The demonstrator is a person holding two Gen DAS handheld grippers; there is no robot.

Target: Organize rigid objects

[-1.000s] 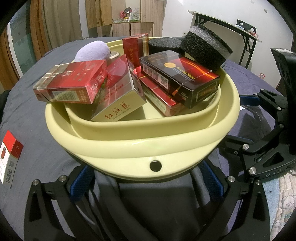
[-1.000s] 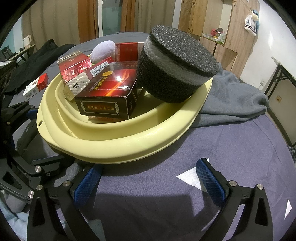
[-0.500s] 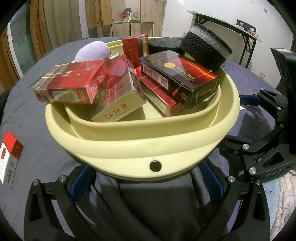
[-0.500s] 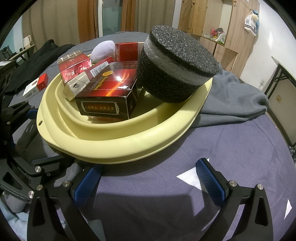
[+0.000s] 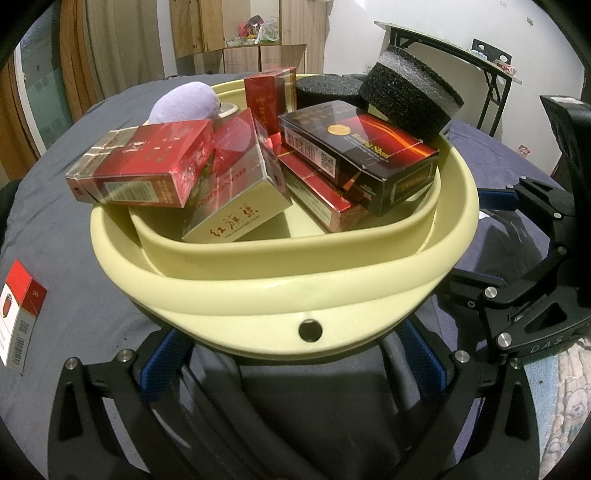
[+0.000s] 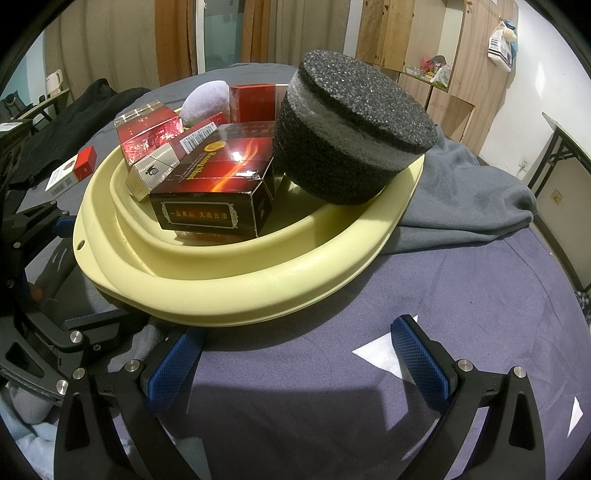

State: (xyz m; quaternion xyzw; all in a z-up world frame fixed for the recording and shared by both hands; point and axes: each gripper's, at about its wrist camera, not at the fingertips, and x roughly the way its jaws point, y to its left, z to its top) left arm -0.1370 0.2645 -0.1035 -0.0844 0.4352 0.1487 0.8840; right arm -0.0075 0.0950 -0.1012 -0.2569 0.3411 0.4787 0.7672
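Observation:
A pale yellow basin (image 5: 258, 295) (image 6: 229, 291) sits on a grey-blue cloth. It holds several red cigarette packs (image 5: 147, 170), a dark box (image 5: 362, 151) (image 6: 218, 192), a lavender soft lump (image 5: 184, 105) and black foam discs (image 5: 410, 99) (image 6: 351, 129). My left gripper (image 5: 291, 365) is open, its blue pads under the basin's near rim. My right gripper (image 6: 295, 358) is open and empty beside the basin, over the cloth. One red and white pack (image 5: 18, 314) (image 6: 72, 168) lies outside the basin on the cloth.
A grey blanket (image 6: 461, 199) is bunched behind the basin. White paper scraps (image 6: 380, 354) lie on the cloth near my right gripper. A black folding table (image 5: 461, 48) and wooden cabinets (image 6: 413, 33) stand at the back.

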